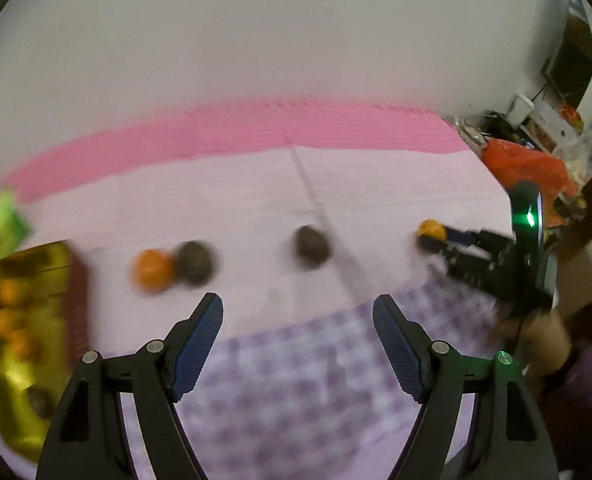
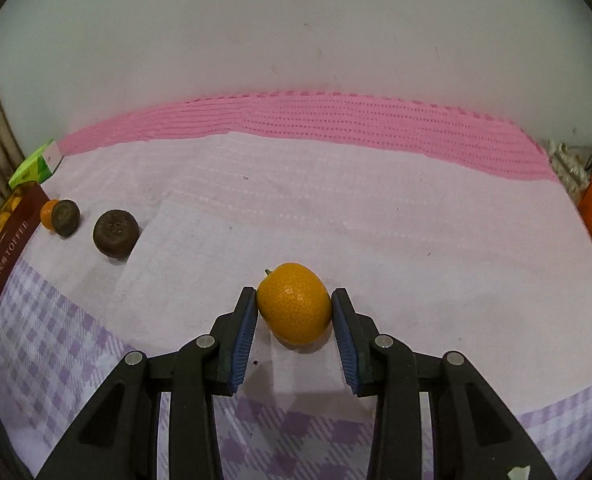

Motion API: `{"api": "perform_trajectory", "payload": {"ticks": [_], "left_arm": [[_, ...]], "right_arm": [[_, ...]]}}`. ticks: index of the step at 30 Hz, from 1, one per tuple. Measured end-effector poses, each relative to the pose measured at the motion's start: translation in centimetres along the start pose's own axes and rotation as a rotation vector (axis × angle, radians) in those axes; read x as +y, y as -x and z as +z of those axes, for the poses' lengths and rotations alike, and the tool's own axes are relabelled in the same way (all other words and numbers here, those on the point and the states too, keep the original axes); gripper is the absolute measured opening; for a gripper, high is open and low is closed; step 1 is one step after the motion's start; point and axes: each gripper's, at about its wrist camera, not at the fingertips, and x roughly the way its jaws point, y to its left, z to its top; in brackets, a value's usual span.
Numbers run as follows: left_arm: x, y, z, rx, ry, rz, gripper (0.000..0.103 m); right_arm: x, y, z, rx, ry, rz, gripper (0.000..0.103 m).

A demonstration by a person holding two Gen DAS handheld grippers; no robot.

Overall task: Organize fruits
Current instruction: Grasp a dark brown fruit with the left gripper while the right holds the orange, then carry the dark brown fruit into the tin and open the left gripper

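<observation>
My right gripper is shut on an orange fruit that rests on the pale cloth; it also shows in the left wrist view held by the right gripper. My left gripper is open and empty above the cloth. Ahead of it lie a small orange fruit touching a dark brown fruit, and a second brown fruit. The same ones show in the right wrist view: orange, brown, brown. A golden box at the left holds several orange fruits and a brown one.
A green carton stands behind the box, which reads TOFFEE. A pink knitted strip runs along the white wall. Orange bag and clutter sit at the right. Purple checked cloth covers the near edge.
</observation>
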Motion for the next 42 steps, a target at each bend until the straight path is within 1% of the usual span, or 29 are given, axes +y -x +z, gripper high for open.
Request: {"api": "perform_trajectory", "payload": {"ticks": [3, 4, 8, 10, 11, 12, 13, 14, 15, 16, 18, 20, 23, 25, 30, 34, 39, 42], "left_arm": [[0.0, -4.2, 2.2, 0.073, 0.045, -0.026, 0.078], [0.0, -5.3, 2.7, 0.087, 0.057, -0.021, 0.078], [0.5, -9.2, 4.1, 0.149, 0.094, -0.020, 0.076], [0.1, -11.0, 4.7, 0.163, 0.087, 0.008, 0.076], [0.0, -11.9, 4.9, 0.176, 0.082, 0.027, 0.070], [-0.1, -12.4, 4.9, 0.185, 0.082, 0.020, 0.065], [-0.2, -13.1, 4.9, 0.197, 0.080, -0.011, 0.047], [-0.4, -13.6, 4.9, 0.199, 0.068, -0.028, 0.035], [-0.7, -13.5, 4.9, 0.175, 0.046, -0.022, 0.035], [-0.8, -13.5, 4.8, 0.169, 0.037, -0.021, 0.035], [-1.0, -13.1, 4.2, 0.177, 0.052, -0.033, 0.035], [-1.1, -11.8, 3.4, 0.168, 0.076, -0.037, 0.035], [-1.6, -8.1, 1.7, 0.125, 0.103, -0.041, 0.035], [-1.6, -6.2, 0.9, 0.115, 0.128, -0.056, 0.035], [-0.3, -0.8, -2.3, 0.086, 0.213, -0.062, 0.035], [2.6, 4.0, -5.1, 0.042, 0.286, -0.040, 0.035], [6.5, 8.9, -8.3, -0.025, 0.365, 0.045, 0.035], [9.7, 11.3, -10.5, -0.050, 0.443, 0.082, 0.035]], "right_arm": [[-0.5, -0.4, -0.2, -0.013, -0.032, 0.025, 0.035], [-0.7, -0.8, -0.3, 0.003, -0.042, 0.034, 0.035], [-0.7, -0.8, -0.2, -0.004, -0.038, 0.059, 0.035], [-0.6, -0.8, -0.3, -0.004, -0.036, 0.062, 0.035], [-0.7, -0.8, -0.2, -0.004, -0.037, 0.065, 0.035], [-0.8, -0.8, -0.2, -0.005, -0.040, 0.067, 0.035], [-0.9, -0.8, -0.2, -0.006, -0.045, 0.072, 0.035], [-0.9, -0.8, -0.2, -0.006, -0.048, 0.075, 0.035], [-0.9, -0.8, -0.3, -0.007, -0.052, 0.077, 0.035], [-1.0, -0.8, -0.2, -0.007, -0.054, 0.078, 0.035], [-0.9, -0.8, -0.3, -0.006, -0.054, 0.077, 0.035], [-0.9, -0.8, -0.3, -0.005, -0.055, 0.078, 0.035], [-0.9, -0.8, -0.3, -0.005, -0.056, 0.080, 0.035], [-1.0, -0.8, -0.3, -0.005, -0.056, 0.080, 0.035], [-0.8, -0.9, -0.2, -0.003, -0.047, 0.065, 0.034], [-0.7, -0.9, -0.2, -0.002, -0.042, 0.054, 0.034], [-0.4, -0.9, -0.2, 0.001, -0.033, 0.038, 0.034], [-0.1, -0.9, -0.2, 0.003, -0.025, 0.025, 0.034]]}}
